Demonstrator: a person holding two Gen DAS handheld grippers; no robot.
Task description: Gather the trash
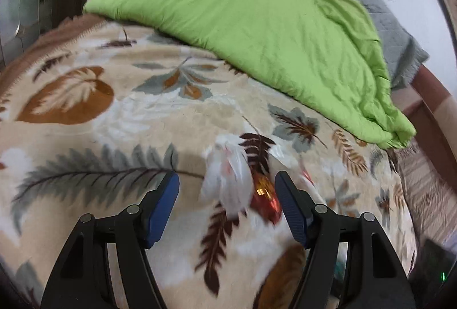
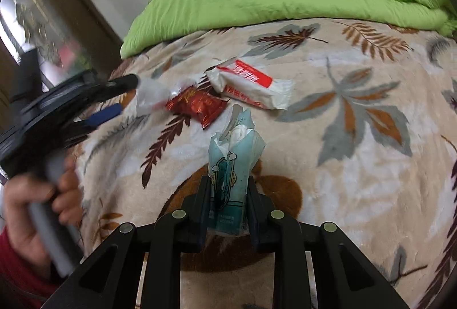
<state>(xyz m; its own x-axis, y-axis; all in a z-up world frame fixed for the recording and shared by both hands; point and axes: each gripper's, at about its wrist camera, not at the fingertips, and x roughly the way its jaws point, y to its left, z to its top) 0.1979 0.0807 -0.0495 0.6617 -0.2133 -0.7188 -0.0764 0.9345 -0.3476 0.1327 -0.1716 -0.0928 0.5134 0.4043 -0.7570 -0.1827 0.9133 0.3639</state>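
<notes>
Two pairs of tongs work over the bed, and the coming move belongs to the left tongs [image 1: 227, 206], whose blue pads stand wide apart with nothing pressed between them. In the left wrist view, low and just right of centre, a crumpled white plastic scrap [image 1: 228, 177] lies in that gap, nearer the right-hand pad, with a red foil wrapper [image 1: 264, 196] touching it on its right side, just inside that pad. Both pieces run roughly along the line the tongs point, up the frame, so closing on them looks like a straight squeeze across their short side.

The right tongs [image 2: 227, 195], at lower centre of their own view, are narrowed onto a pale blue tissue packet [image 2: 228, 166] that stands upright between them. Beyond it, a white-and-red packet [image 2: 251, 85] lies slantwise on the leaf-patterned blanket [image 2: 357, 180], above centre, nearer the right tongs than the left.
</notes>
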